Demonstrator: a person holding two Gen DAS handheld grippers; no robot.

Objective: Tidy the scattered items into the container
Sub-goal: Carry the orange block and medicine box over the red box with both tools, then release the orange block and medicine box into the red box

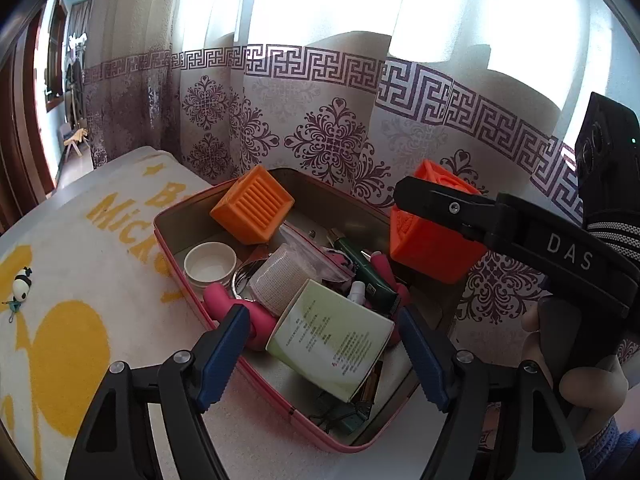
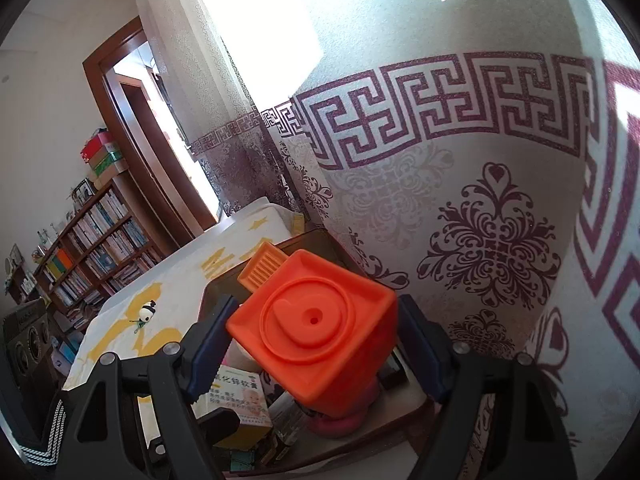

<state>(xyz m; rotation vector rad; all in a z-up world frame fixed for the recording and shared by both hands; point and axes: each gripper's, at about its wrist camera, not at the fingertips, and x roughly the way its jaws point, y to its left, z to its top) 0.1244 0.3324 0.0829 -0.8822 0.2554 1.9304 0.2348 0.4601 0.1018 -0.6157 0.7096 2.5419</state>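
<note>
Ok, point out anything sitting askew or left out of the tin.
The ribbed orange cube sits tilted on the pink tin's far rim, not down inside. The panda charm lies outside on the blanket.

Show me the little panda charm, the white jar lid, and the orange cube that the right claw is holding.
panda charm [image 1: 21, 285], left wrist view, on its white body.
white jar lid [image 1: 210, 263], left wrist view, on its inner face.
orange cube [image 2: 316, 334], right wrist view, on its top face with the raised ring.
</note>
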